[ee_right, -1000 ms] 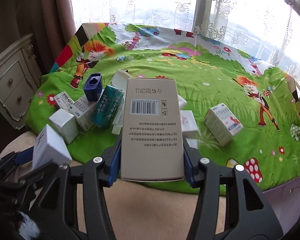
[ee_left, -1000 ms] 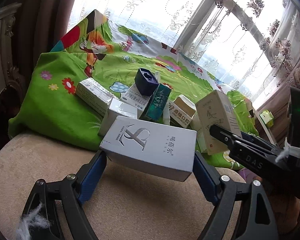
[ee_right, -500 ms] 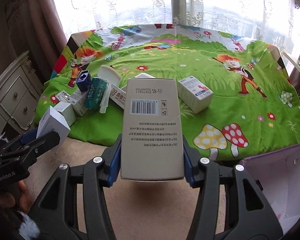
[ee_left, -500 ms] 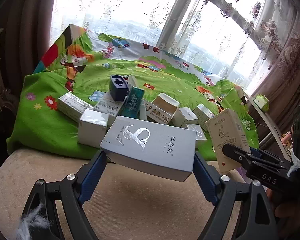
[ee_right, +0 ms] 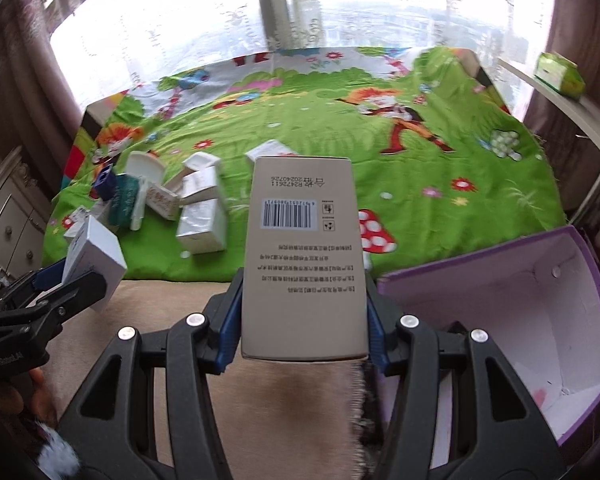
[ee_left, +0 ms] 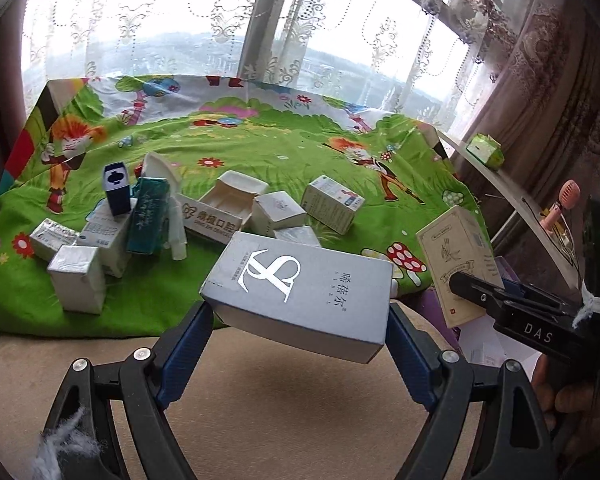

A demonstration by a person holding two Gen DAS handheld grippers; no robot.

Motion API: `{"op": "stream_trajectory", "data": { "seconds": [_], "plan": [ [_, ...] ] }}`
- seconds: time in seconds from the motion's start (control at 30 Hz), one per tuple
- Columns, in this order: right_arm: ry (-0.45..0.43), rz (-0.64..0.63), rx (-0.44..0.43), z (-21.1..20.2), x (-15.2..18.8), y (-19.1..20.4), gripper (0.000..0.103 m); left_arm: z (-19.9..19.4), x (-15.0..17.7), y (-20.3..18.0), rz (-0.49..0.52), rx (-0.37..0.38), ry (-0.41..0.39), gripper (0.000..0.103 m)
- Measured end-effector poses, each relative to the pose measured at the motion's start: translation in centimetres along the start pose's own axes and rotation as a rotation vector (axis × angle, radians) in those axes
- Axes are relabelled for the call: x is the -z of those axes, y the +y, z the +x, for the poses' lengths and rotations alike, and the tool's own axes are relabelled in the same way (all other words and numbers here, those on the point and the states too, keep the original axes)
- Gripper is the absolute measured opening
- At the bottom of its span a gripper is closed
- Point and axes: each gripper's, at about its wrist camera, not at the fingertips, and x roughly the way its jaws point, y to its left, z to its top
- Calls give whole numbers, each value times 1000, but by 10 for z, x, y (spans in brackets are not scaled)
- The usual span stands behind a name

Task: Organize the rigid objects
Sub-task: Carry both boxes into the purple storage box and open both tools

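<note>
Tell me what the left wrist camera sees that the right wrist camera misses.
Only the left view shows the silver box's logo face, clamped in the left claw, and a pink fan on the shelf. Only the right view shows the open purple box, a dresser, and the tan box's barcode side in the right claw. Both show the green cloth, the carton pile and both held boxes.
</note>
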Motion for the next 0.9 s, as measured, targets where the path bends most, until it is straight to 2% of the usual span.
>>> {"op": "stream_trajectory", "data": {
  "seconds": [0.3,0.5,0.9],
  "plan": [
    [-3,147,92,-6,4,-76,56,25,-10,-49,115,32,53,86],
    [4,207,141,-6,9,-112,56,42,-16,-90,203,63,82,86],
    [21,311,239,-8,23,-175,56,72,-13,-167,367,171,152,86]
  ]
}}
